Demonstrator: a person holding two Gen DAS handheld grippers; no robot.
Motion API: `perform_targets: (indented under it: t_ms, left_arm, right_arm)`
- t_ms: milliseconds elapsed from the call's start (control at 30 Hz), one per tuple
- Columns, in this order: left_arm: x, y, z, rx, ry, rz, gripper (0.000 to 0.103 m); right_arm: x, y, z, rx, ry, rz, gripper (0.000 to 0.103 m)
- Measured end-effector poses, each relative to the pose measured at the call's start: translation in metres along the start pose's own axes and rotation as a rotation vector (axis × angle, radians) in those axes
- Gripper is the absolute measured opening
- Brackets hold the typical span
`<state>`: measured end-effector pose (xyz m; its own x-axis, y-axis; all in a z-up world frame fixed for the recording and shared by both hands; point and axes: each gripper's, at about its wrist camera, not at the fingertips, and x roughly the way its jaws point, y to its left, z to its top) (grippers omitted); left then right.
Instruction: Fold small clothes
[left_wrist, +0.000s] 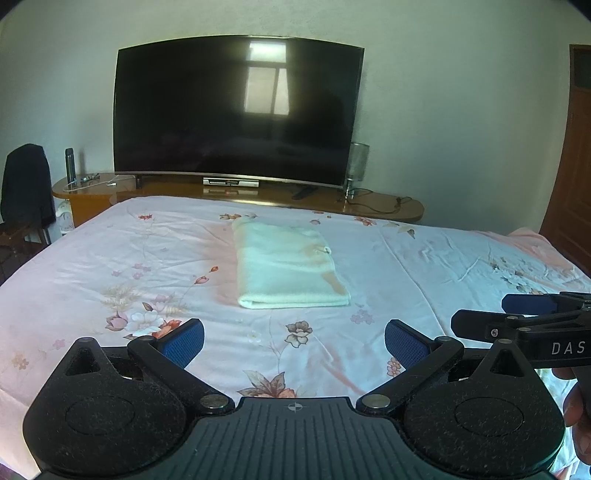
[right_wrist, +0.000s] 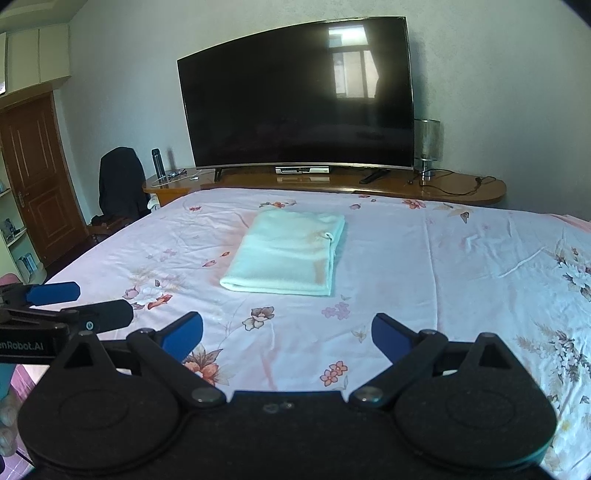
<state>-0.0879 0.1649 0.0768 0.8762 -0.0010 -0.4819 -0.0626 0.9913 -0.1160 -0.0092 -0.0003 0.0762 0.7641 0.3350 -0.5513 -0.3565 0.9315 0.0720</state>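
Two grippers, left (left_wrist: 294, 341) and right (right_wrist: 287, 334), spread wide, soft pale folded cloth (left_wrist: 288, 264) on floral sheet (left_wrist: 110, 266)

The right gripper (left_wrist: 517, 314) runs off the right edge of the left wrist view, its lettering cut short after "DAS". The hand (left_wrist: 576, 417) beneath it is only a dim sliver at that edge. In the right wrist view the left gripper (right_wrist: 77, 302) is likewise cut by the left edge. The small items (right_wrist: 177, 173) on the far stand's left end are too small to name, perhaps glasses. The pale folded cloth (left_wrist: 288, 266) hides its own inner layers.
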Motion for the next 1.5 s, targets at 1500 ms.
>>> perform_targets:
  t_ms: [1500]
  left_arm:
    - [-0.0001, -0.0061, -0.0015, 0.015, -0.026, -0.011, 0.103]
  right_arm:
    - [-0.0028, -0.0070, 0.0025, -0.003, -0.001, 0.010, 0.098]
